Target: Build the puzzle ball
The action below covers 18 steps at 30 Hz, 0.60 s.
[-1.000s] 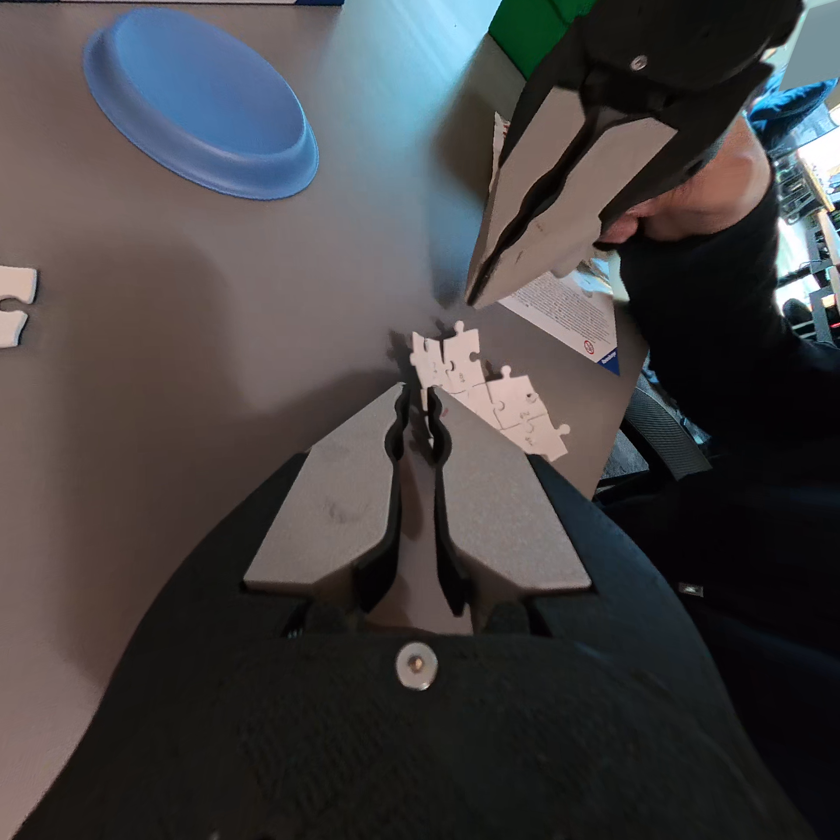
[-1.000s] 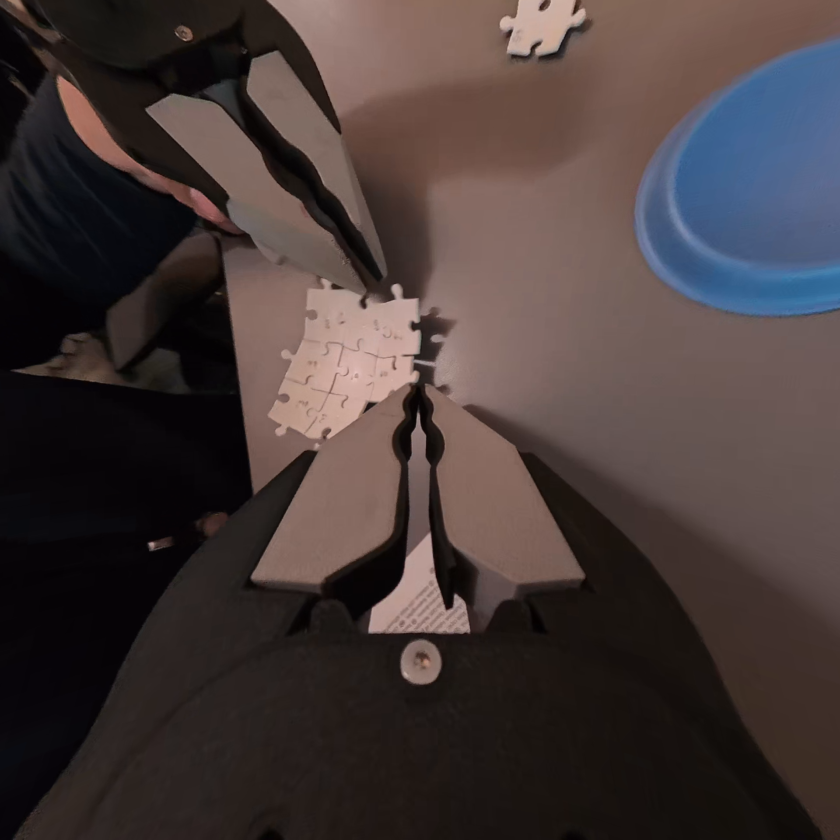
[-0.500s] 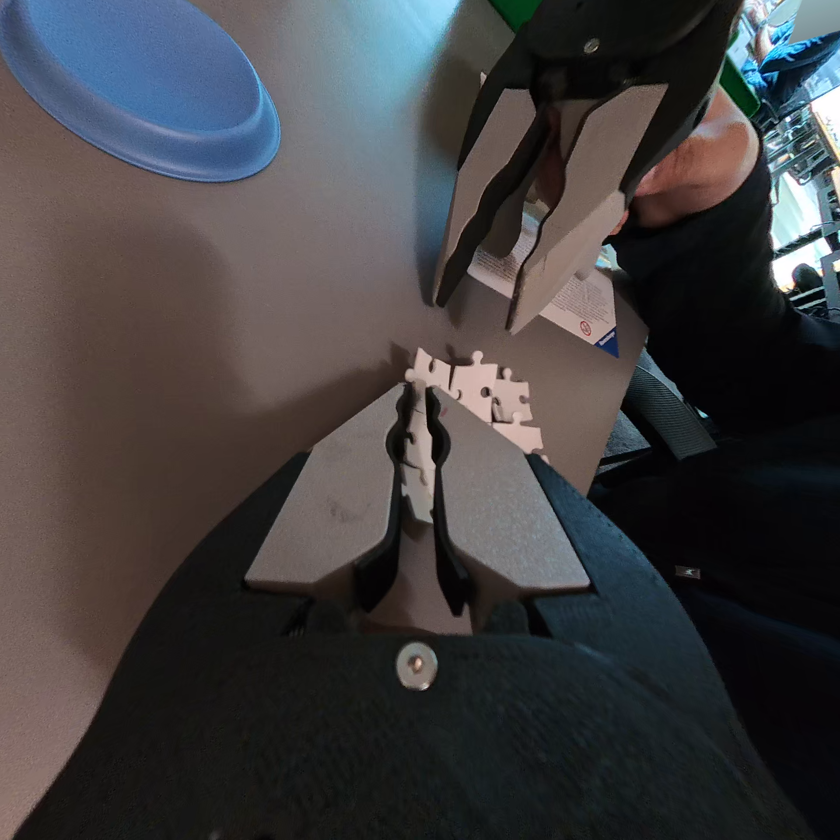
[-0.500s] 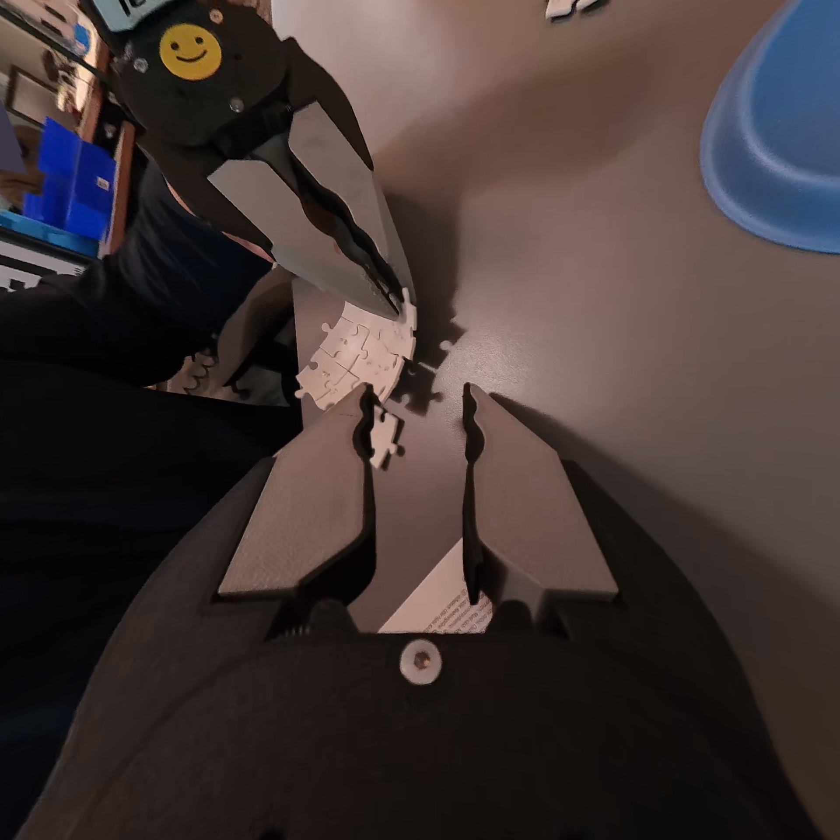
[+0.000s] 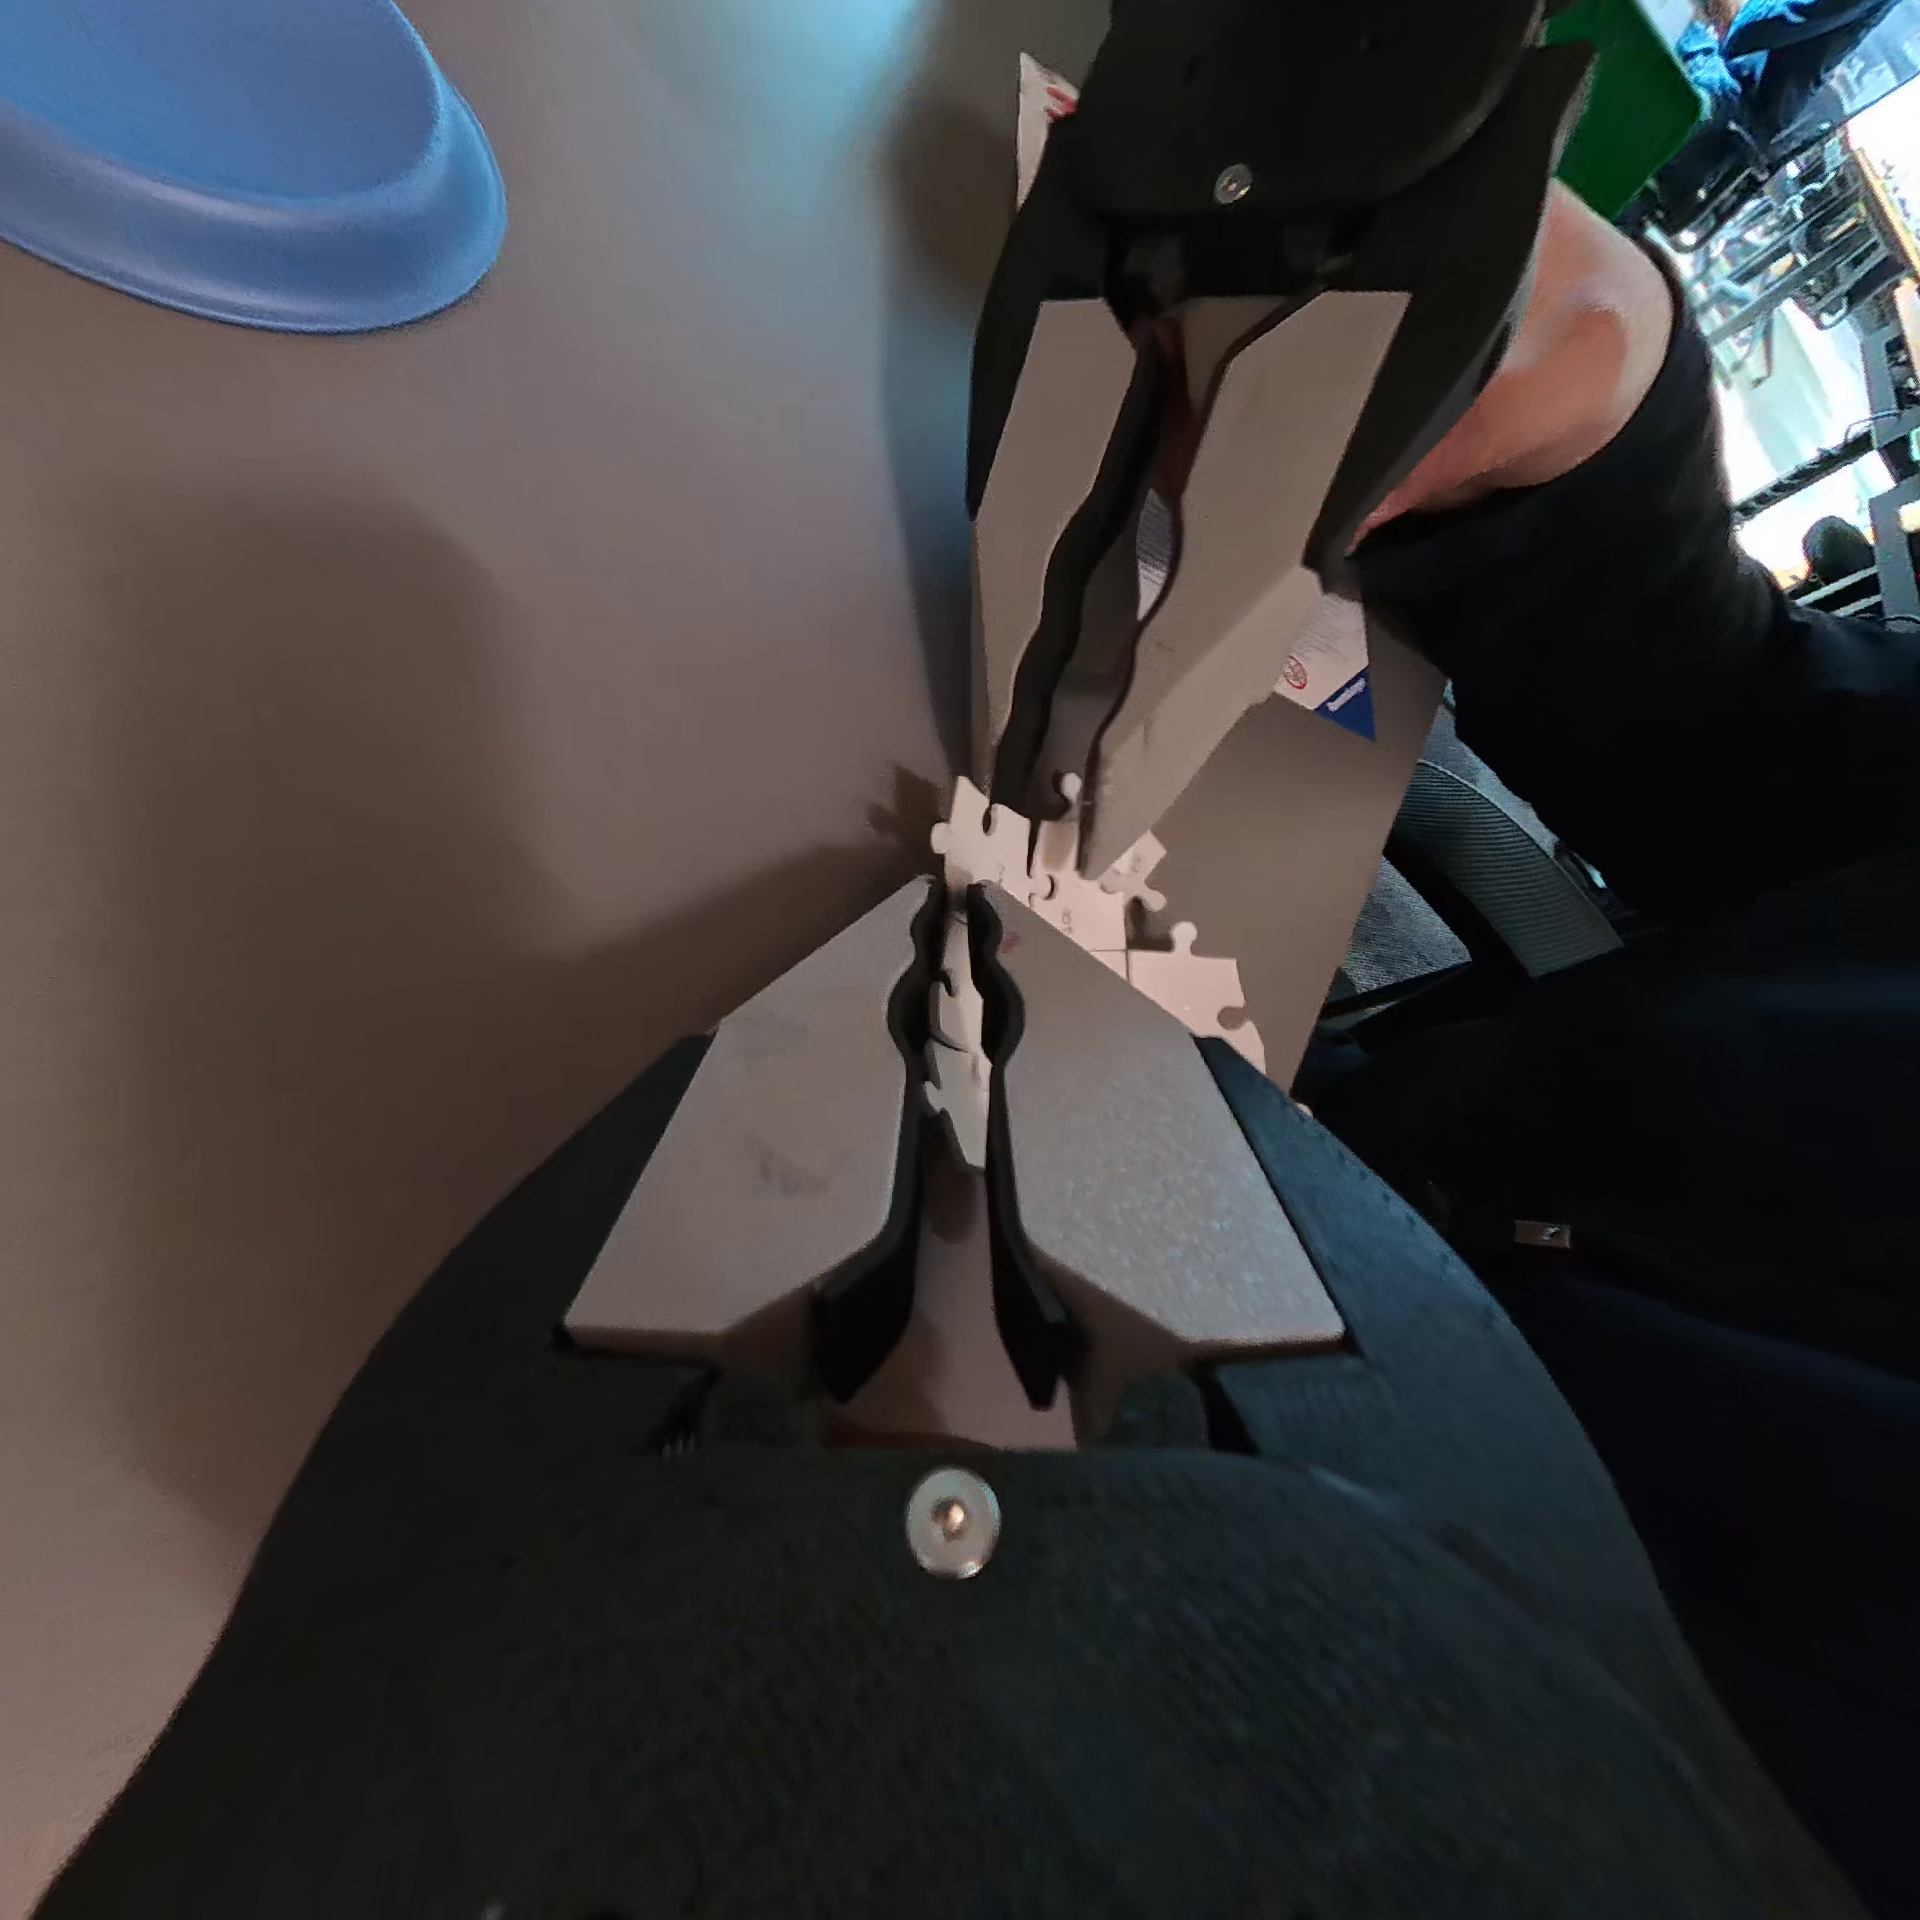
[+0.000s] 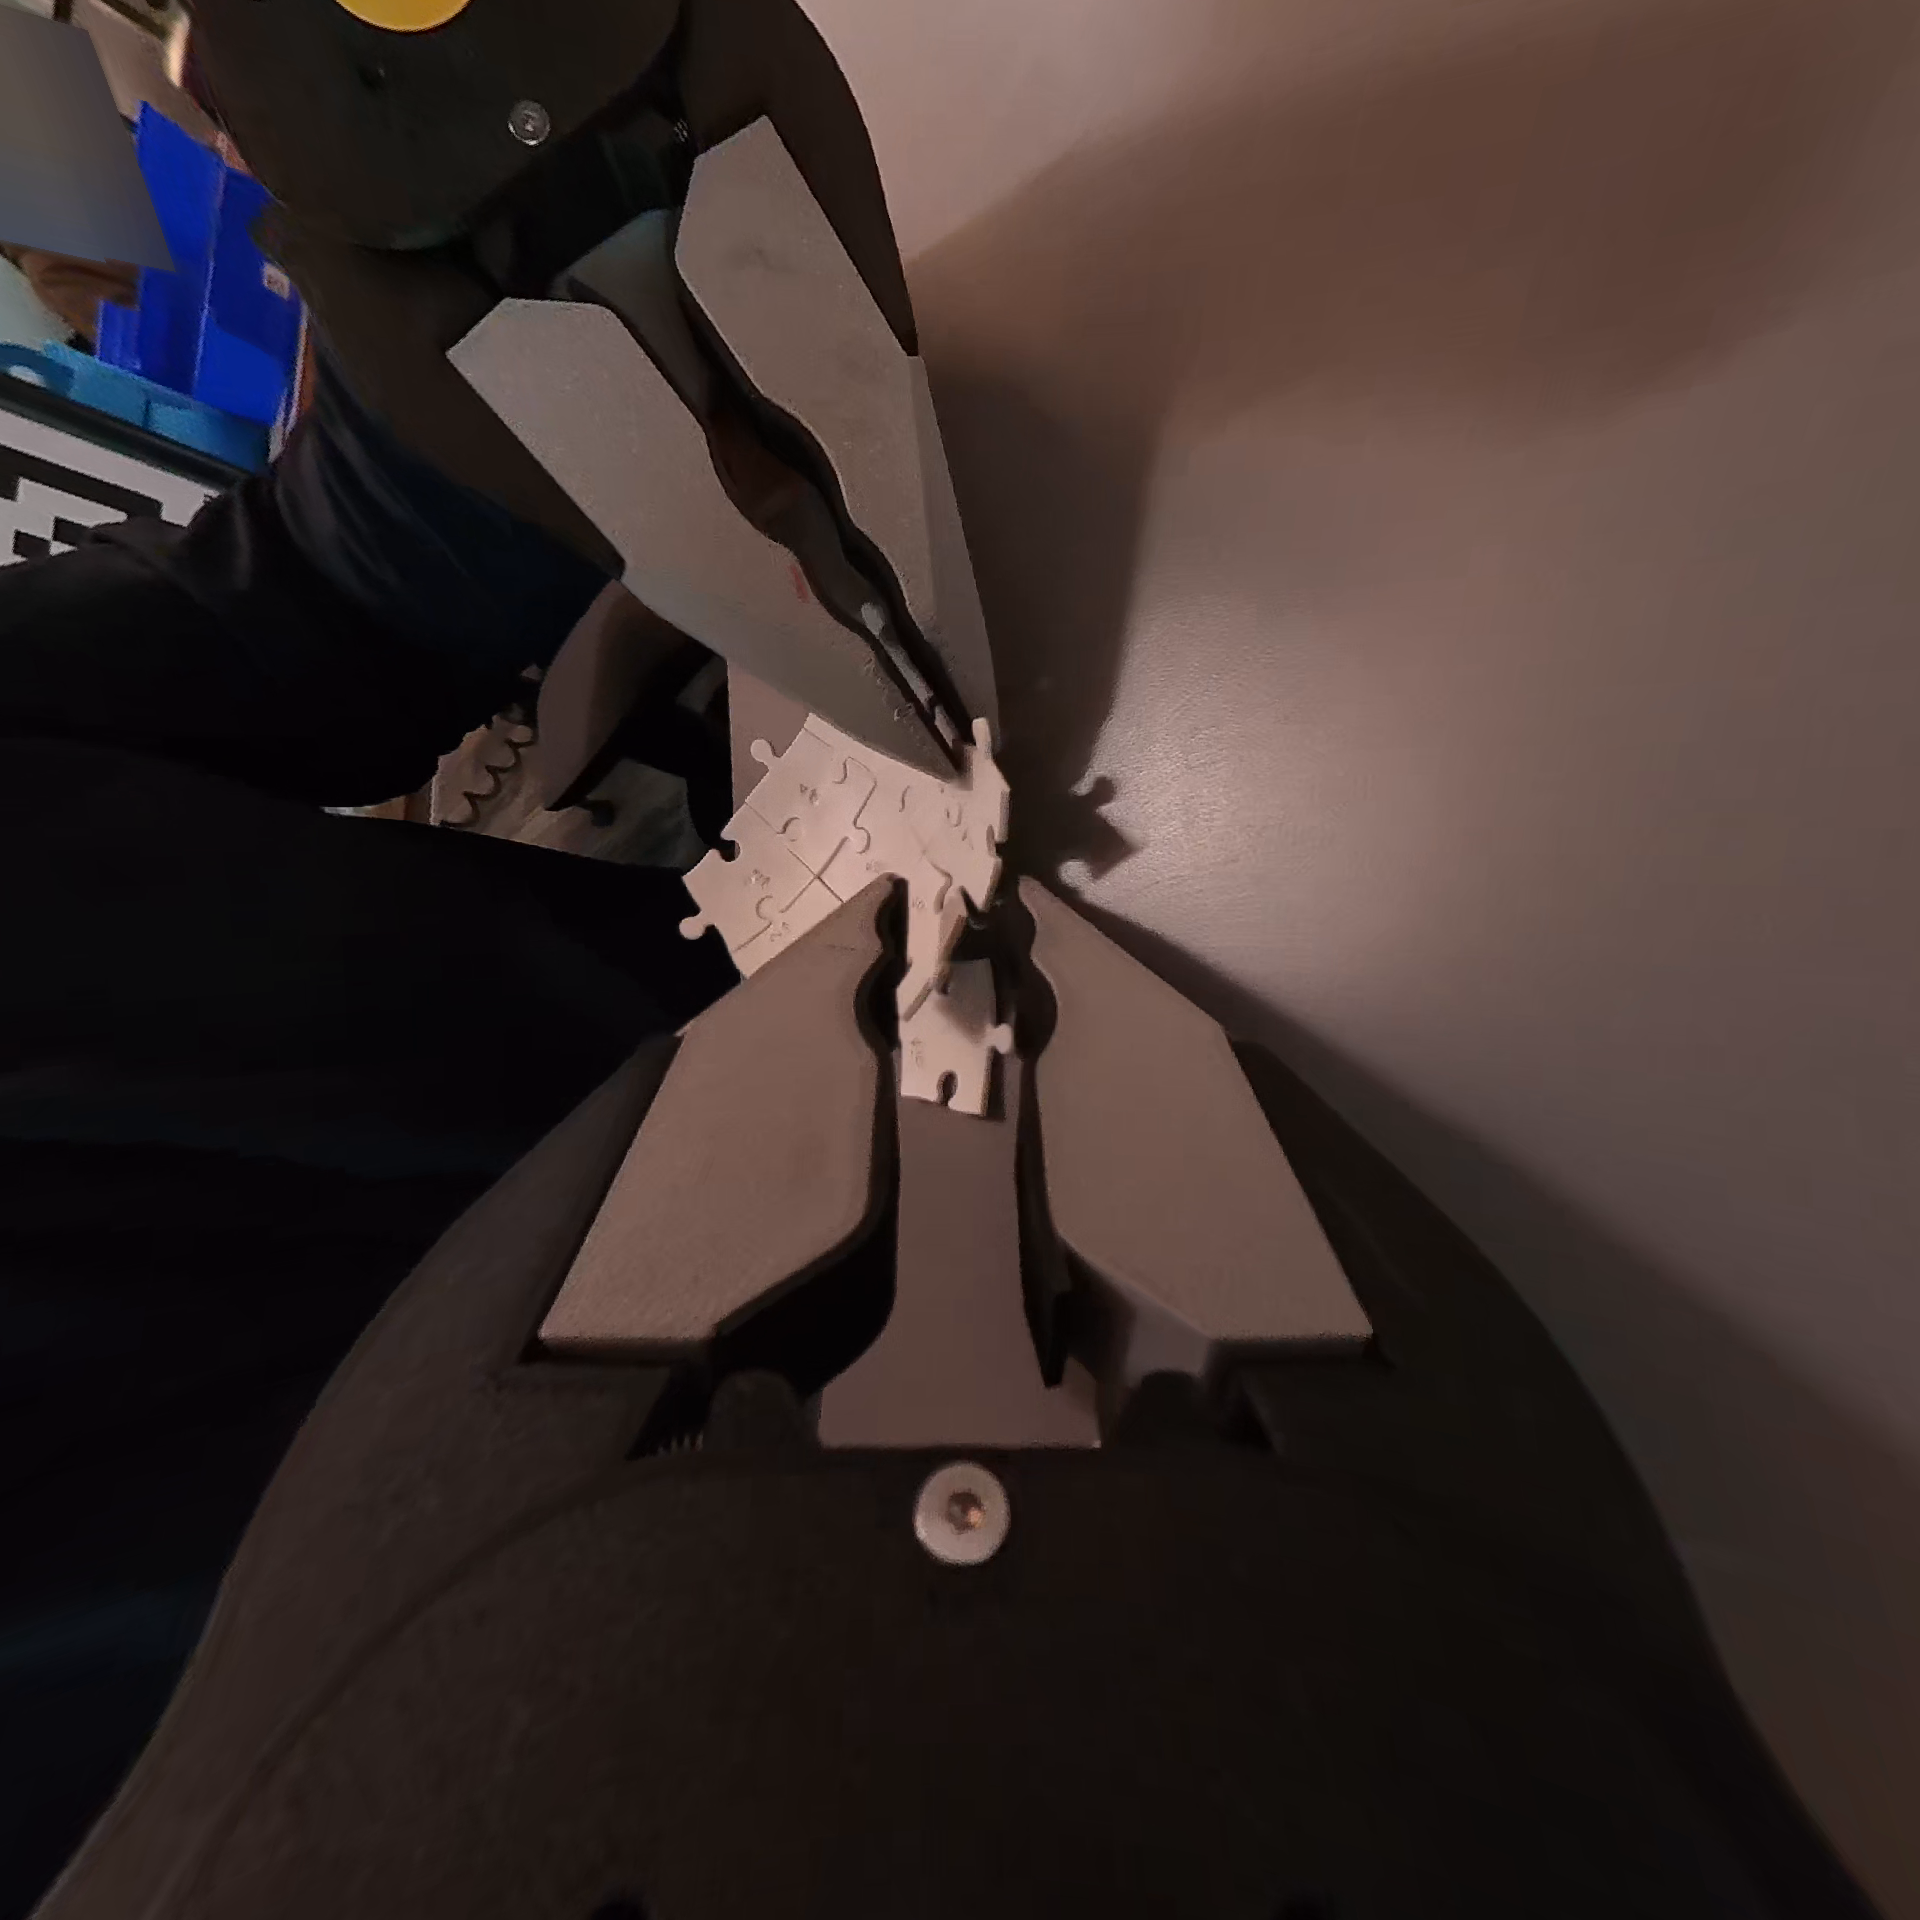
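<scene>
Clearly your left gripper (image 5: 951, 896) has its fingers closed down to a thin slit on the edge of the joined puzzle section (image 6: 831, 831), a small curved patch of white pieces held up off the grey tabletop (image 5: 416, 727). Part of that patch runs back between the left fingers; the rest fans out beyond and to the right of their tips. Your right gripper (image 6: 951, 914) has its fingers only partly open, tips right at the near edge of the patch, with a loose piece (image 6: 951, 1060) lying between them (whether they actually pinch it or it just rests against one finger, you cannot tell from here).

Treat the whole thing as very light, thin and stiff plastic, smooth enough to slip in hard fingers. The pieces look rigid on their own, but the joints between them are probably the weak part: twist or lever the patch and it is likely to pop apart. Hold the section near the seam you are working on, so the push goes straight into the joint. Take the loose piece by its flat faces, well back from the tabs, leaving its mating edge free ahead of the fingertips. Close gently, since too hard a squeeze could shoot it out sideways.

A blue dish (image 5: 239, 197) sits far off, beyond and left of the left fingers.
</scene>
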{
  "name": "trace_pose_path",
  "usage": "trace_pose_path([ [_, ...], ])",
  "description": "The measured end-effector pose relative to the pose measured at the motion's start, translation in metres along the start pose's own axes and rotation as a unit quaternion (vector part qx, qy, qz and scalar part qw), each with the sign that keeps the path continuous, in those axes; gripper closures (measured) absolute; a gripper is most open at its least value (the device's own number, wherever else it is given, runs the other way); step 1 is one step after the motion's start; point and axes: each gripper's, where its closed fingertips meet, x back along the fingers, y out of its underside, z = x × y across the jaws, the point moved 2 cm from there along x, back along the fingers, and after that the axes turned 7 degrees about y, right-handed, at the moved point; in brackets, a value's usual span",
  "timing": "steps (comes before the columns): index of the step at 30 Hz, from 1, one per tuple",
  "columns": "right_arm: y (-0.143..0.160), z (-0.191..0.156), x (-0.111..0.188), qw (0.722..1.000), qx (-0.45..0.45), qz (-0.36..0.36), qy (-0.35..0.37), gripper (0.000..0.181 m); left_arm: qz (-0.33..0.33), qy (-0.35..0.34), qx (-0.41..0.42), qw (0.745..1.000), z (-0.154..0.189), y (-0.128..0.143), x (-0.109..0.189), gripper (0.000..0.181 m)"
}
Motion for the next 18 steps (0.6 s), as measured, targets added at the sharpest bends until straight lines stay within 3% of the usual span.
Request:
trace_pose_path([
  [18, 0.001, -0.008, -0.012, 0.999, 0.045, -0.01, -0.013, 0.176, 0.033, 0.009, -0.012, 0.999, 0.008, -0.003, 0.006, 0.181],
])
